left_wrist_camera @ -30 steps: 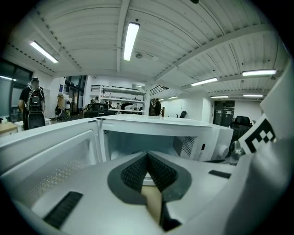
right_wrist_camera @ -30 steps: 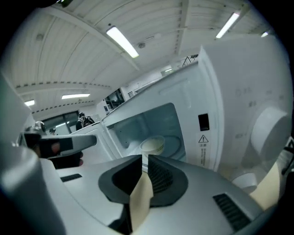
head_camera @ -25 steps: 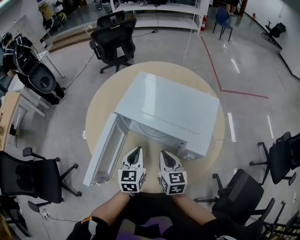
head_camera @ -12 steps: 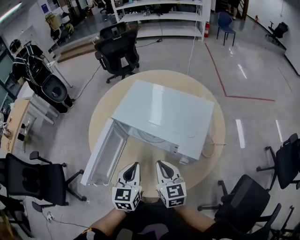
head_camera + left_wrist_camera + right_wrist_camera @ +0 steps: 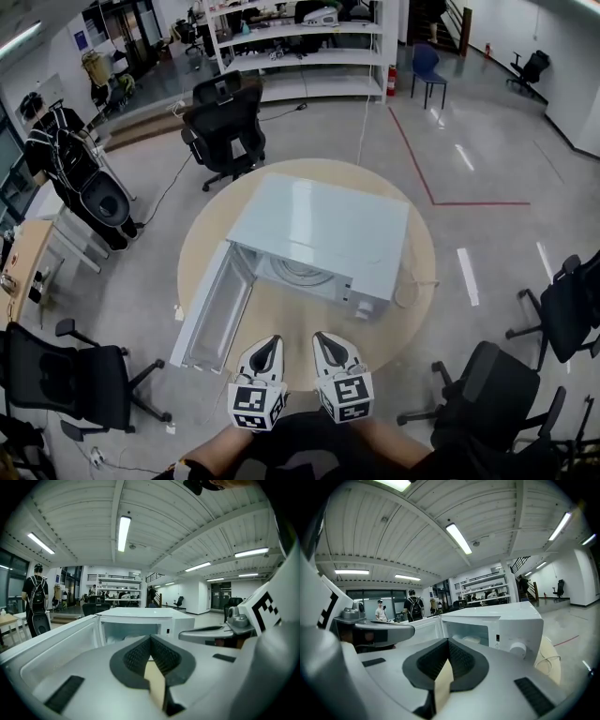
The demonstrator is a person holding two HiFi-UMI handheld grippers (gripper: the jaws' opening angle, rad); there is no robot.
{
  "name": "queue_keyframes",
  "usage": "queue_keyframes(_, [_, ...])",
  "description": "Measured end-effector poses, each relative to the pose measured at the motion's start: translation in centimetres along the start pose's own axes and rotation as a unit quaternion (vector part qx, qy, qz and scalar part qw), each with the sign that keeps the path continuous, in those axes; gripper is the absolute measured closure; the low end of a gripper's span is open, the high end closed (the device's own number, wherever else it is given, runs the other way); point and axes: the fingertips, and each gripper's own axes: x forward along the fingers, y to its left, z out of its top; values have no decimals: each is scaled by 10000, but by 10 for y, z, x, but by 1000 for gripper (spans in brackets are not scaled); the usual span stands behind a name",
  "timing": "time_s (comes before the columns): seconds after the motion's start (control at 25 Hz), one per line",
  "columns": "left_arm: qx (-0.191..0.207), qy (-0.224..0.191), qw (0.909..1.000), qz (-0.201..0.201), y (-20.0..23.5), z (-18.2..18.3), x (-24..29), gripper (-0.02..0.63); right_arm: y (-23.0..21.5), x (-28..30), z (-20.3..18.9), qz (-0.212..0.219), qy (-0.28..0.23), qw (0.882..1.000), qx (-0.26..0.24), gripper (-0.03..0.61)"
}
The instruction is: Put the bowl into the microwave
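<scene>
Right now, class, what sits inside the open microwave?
Inside the microwave, a pale rounded bowl sits low in the cavity. Its contents and its underside are hidden from view.

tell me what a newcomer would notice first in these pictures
The white microwave stands mid-picture on the round wooden table, its door swung wide open to the left. At the table's near edge the left gripper and right gripper point at it side by side, jaws together, holding nothing.
</scene>
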Motion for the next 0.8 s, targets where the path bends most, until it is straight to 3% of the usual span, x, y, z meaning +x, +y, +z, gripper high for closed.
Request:
queue_keyframes(0.36, [95,-174,9993,-311,1,-29,-107,568,86,-62,-32,-399,21,9992,73,561])
queue_keyframes(0.8, [-108,-292,9979,-562,4,-69,-232,568,191,-134,-77,-738,189,9971,76,561])
